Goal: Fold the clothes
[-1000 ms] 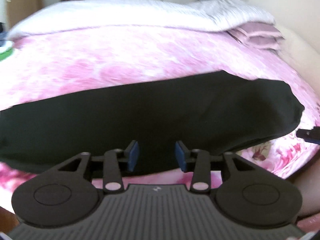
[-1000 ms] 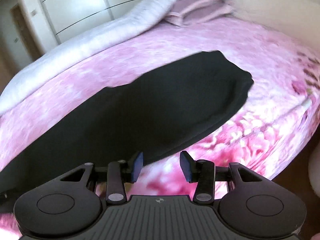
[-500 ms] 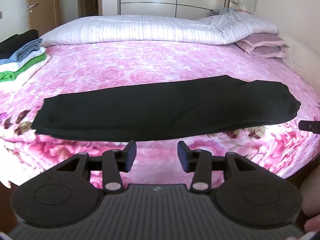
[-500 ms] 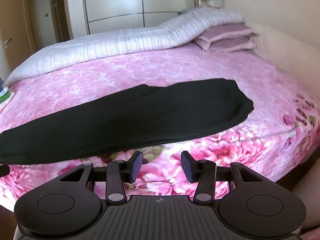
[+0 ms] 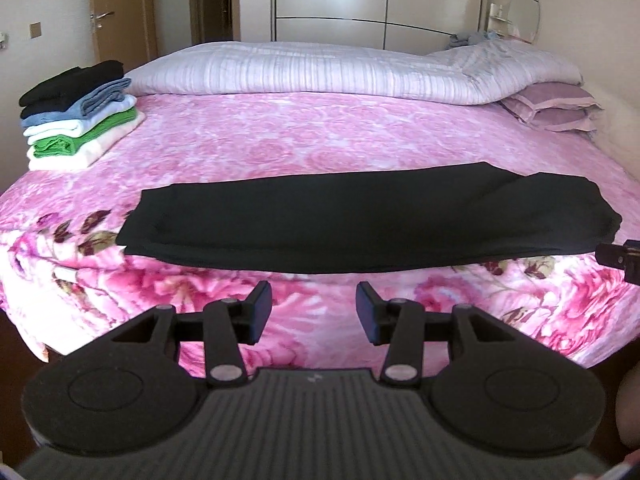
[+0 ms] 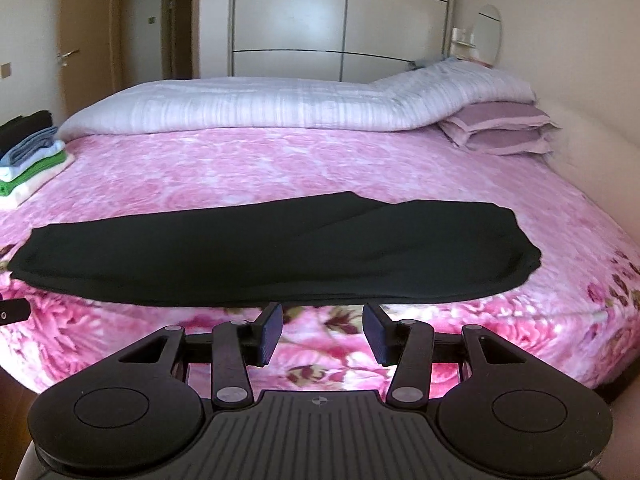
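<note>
A long black garment folded into a narrow strip (image 5: pixel 360 216) lies flat across the near part of the bed's pink rose-patterned cover (image 5: pixel 304 136), close to its front edge. The left gripper (image 5: pixel 314 312) hangs in front of that edge, jaws wide apart and holding nothing. The right gripper (image 6: pixel 323 330) likewise stands spread and empty just short of the garment's near hem. A stack of folded clothes in black, blue, white and green (image 5: pixel 76 112) sits at the bed's far left corner. A striped pale duvet (image 5: pixel 340 68) and mauve pillows (image 5: pixel 554 110) lie along the far side.
</note>
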`<state>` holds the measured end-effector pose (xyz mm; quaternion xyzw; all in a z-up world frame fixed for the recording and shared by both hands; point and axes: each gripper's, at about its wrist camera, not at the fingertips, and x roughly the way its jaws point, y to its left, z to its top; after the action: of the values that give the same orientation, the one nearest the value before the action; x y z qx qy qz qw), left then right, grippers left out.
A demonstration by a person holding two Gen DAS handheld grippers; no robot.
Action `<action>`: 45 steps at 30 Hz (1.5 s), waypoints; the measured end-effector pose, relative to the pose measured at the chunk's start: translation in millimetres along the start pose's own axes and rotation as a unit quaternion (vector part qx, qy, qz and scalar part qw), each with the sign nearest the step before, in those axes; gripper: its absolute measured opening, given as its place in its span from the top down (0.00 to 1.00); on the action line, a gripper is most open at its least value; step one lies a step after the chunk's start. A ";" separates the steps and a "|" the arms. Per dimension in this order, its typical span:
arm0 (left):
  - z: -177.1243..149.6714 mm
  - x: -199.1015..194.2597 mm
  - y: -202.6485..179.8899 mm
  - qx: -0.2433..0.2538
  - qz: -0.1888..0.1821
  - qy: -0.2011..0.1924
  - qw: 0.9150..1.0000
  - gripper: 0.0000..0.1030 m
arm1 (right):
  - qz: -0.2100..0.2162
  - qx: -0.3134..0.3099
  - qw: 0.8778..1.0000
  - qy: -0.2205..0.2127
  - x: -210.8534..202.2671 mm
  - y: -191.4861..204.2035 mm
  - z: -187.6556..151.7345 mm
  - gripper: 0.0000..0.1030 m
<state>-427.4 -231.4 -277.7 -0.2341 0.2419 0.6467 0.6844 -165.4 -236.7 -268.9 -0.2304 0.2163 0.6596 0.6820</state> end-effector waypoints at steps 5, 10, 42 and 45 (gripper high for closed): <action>-3.3 -3.3 8.0 -0.005 0.012 -0.001 1.000 0.59 | 0.006 0.001 1.000 -0.001 2.8 0.6 -2.1 0.53; -4.9 -8.6 11.0 -0.001 0.026 -0.007 1.000 0.59 | 0.011 0.003 1.000 -0.004 2.3 1.1 -3.5 0.53; 5.8 32.4 43.0 -0.061 0.002 -0.004 0.998 0.56 | -0.011 0.058 0.998 -0.008 45.5 -21.6 13.1 0.52; 0.7 45.7 68.9 -0.104 0.004 -0.002 0.995 0.56 | -0.014 0.071 0.997 0.007 64.6 -31.9 15.7 0.52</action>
<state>-494.0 -191.9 -306.6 -0.3020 0.1728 0.6714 0.6543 -131.3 -176.4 -294.1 -0.1894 0.2637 0.6312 0.7044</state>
